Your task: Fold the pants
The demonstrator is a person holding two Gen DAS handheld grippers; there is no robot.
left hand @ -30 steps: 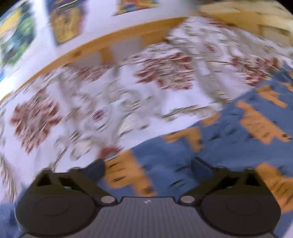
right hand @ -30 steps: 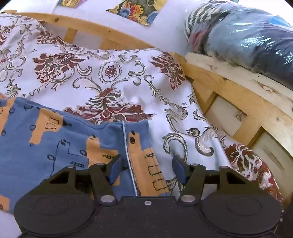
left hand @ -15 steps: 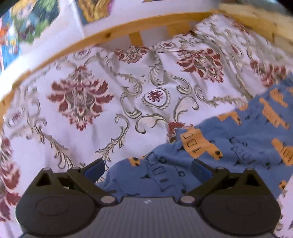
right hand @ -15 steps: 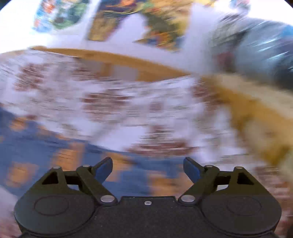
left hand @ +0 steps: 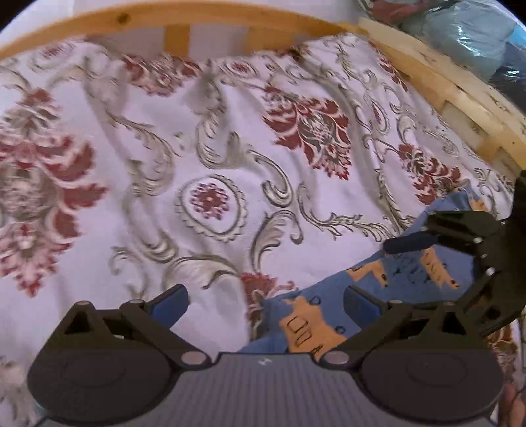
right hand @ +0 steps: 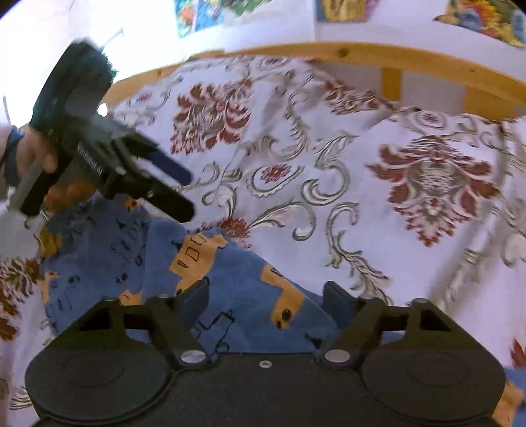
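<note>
The blue pants [right hand: 230,279] with orange patches lie bunched on the floral bedsheet [right hand: 328,164]. My right gripper [right hand: 266,295] hangs open just above them with nothing between its fingers. In the right wrist view, my left gripper [right hand: 190,195] is at the upper left in a person's hand [right hand: 33,154], open, over the pants' far edge. In the left wrist view, the left gripper [left hand: 264,302] is open over the edge of the pants [left hand: 315,322], its left finger above bare sheet. The right gripper's upper finger [left hand: 411,242] shows at the right edge.
A wooden bed frame [left hand: 230,23] curves round the far side of the bedsheet [left hand: 197,147] and down the right. A plastic-wrapped bundle [left hand: 476,36] lies beyond the frame at the top right. Colourful posters [right hand: 210,13] hang on the white wall.
Both cameras have swung round, so each gripper now sees the other across the pants. The pants lie more bunched than one second ago. Both grippers stay open.
</note>
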